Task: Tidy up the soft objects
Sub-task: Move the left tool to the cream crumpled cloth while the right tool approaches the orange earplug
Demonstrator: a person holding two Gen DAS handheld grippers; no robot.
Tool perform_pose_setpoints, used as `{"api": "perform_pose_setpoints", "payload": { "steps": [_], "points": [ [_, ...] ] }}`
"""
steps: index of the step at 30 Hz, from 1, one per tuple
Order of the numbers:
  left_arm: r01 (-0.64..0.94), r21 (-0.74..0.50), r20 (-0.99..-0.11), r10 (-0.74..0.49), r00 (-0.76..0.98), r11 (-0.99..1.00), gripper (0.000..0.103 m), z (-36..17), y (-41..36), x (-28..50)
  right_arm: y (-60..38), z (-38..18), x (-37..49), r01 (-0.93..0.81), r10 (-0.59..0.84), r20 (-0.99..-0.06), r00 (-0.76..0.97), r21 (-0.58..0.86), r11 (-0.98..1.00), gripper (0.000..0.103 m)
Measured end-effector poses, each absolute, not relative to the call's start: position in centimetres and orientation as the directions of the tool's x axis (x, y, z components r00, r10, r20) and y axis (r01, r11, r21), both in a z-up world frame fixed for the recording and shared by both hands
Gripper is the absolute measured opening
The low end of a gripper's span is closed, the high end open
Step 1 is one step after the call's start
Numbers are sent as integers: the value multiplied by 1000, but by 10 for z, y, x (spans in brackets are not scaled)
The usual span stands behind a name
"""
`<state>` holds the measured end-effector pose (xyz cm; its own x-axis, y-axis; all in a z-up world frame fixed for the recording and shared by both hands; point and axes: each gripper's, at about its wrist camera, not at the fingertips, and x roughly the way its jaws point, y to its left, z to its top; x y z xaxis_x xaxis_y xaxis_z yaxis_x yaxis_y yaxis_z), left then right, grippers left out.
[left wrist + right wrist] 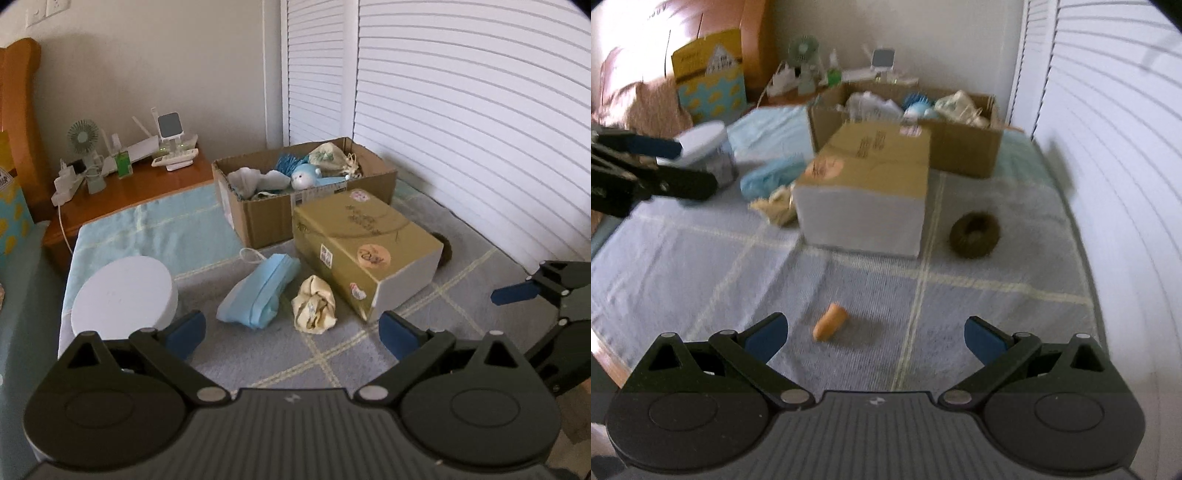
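Left gripper (291,334) angled down, jaws spread, empty, above blue cloth (258,291) and cream cloth (314,304). Right gripper (875,338) tilted down, released, near orange piece (830,326) on the blanket (701,266).

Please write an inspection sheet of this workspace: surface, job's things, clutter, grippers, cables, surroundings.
Surface: checked blanket on a bed.
Job's things: blue cloth, cream cloth, orange piece, brown ring loose; open cardboard box holds soft toys.
Clutter: gold box, white round tin.
Grippers: left gripper and right gripper open, empty.
Cables: white cord off the nightstand.
Surroundings: louvred doors, nightstand with fan.
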<state>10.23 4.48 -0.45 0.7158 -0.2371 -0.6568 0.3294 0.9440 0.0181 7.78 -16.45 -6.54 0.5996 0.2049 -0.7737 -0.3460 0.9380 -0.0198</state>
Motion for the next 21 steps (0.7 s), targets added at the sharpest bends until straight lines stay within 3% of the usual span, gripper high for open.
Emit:
{"api": "perform_pose_setpoints", "payload": {
  "steps": [11,18,20,21],
  "points": [
    [385,28,-662,-272,699,923,98,-16,40,105,-160,-76,79,-368,197,-786,586,-42,929,103],
    [425,58,-663,-284,693,903,84,-23,28,112,-163,-79,75,-371,213,-763,611,-39,928,103],
    [435,69,-663,-285,693,898,69,-26,23,116,-163,-79,74,-374,216,-760,613,-39,926,103],
    [437,73,-670,-280,687,896,66,-28,21,120,-164,-79,74,-376,218,-759,613,-39,926,103]
  ]
}}
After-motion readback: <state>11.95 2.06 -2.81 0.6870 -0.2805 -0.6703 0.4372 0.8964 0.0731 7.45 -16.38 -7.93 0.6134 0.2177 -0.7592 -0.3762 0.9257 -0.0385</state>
